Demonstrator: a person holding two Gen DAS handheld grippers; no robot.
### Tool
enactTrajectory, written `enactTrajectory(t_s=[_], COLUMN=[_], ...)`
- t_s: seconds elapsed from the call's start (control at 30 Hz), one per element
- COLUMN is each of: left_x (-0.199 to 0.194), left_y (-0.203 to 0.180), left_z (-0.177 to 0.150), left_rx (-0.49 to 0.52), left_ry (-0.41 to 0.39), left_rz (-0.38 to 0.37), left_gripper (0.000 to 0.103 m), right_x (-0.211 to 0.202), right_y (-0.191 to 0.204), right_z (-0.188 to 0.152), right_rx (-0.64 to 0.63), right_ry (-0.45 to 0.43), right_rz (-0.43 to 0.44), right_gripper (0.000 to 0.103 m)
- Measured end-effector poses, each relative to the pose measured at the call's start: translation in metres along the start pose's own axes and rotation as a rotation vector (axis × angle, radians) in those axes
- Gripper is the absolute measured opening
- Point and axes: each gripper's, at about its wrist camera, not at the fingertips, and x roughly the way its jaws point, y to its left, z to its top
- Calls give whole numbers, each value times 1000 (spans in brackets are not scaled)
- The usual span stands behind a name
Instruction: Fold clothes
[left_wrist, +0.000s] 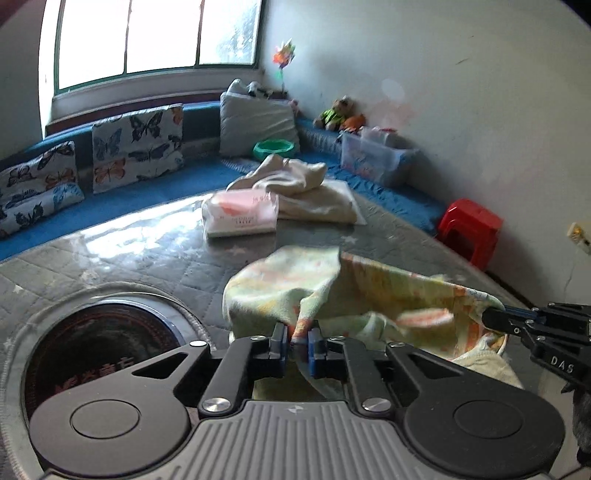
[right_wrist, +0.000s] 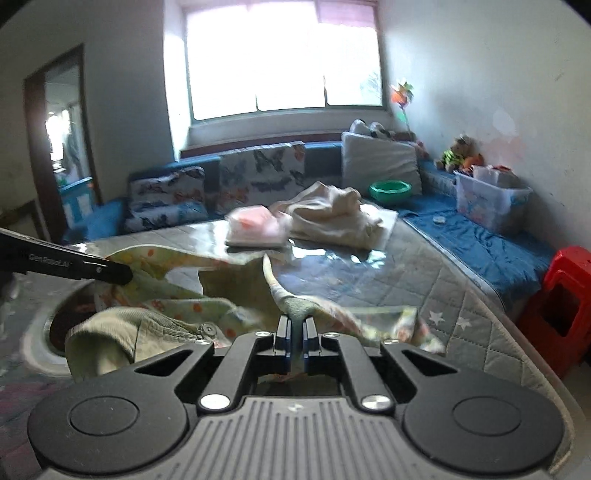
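In the left wrist view, the left gripper (left_wrist: 297, 338) is clenched on a bunched fold of a pale green, orange-printed garment (left_wrist: 373, 291) lifted above the near part of the quilted grey table (left_wrist: 122, 251), while the right gripper (left_wrist: 493, 319) pinches its right edge (a tissue pack (left_wrist: 240, 214) and cream clothes (left_wrist: 314, 192) lie farther back). In the right wrist view, the right gripper (right_wrist: 297, 328) is clamped on a fabric ridge of that garment (right_wrist: 177, 299), with the left gripper (right_wrist: 122, 275) gripping its far-left edge.
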Motion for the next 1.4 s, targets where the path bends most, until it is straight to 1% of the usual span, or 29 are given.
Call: enactTrajectory(t_s=[0.1,0.17,0.23,0.37,0.4,0.5,0.6,0.7,0.77,0.83,0.9,0.97,1.03,1.1,1.2,1.27,1.3,1.33,1.37,1.4], left_x=[-27,-39,-46,-47,-45,-46,-57,-80,-98,-112,-124,-131,-134,-135,-131,-127,-125,-123,-121,-121], left_y=[2,2,1,9,12,19,27,31,33,33,34,32,29,27,30,30,31,32,33,33], left_z=[0,2,7,24,30,49,71,85,86,78,63,45,21,-1,-37,-58,-69,-78,-85,-92], left_rx=[-5,-6,2,-33,-37,-48,-74,-58,-42,-16,9,41,68,80,67,56,47,42,35,30], left_ry=[-30,-52,-81,-120,-131,-167,-223,-289,-309,-306,-288,-255,-201,-144,-44,24,60,88,110,130], left_rz=[-26,-41,-28,-5,7,42,45,54,47,48,44,46,47,41,5,-14,-22,-33,-44,-50], left_gripper=[11,11,11,10,10,10,10,10,10,10,10,10,10,10,10,10,11,11,11,13], right_x=[-24,-35,-43,-39,-36,-26,-23,-29,-40,-49,-57,-66,-71,-74,-76,-78,-80,-83,-85,-87], right_y=[7,11,16,24,24,30,31,32,34,37,38,41,46,50,57,60,61,61,61,61], right_z=[2,7,13,35,40,65,90,106,111,107,98,81,62,43,17,4,3,5,8,10], right_rx=[-16,-33,-51,-55,-53,-58,-41,-31,-45,-63,-78,-102,-122,-149,-166,-164,-167,-163,-160,-157], right_ry=[-20,-41,-66,-123,-128,-184,-251,-318,-351,-354,-330,-284,-217,-119,-8,34,54,58,62,66], right_rz=[33,38,37,33,35,23,27,50,79,114,150,196,242,298,335,342,353,361,368,375], right_gripper=[5,5,4,4,4,4,4,4,4,4,4,4,4,5,5,11,11,14,20,21])
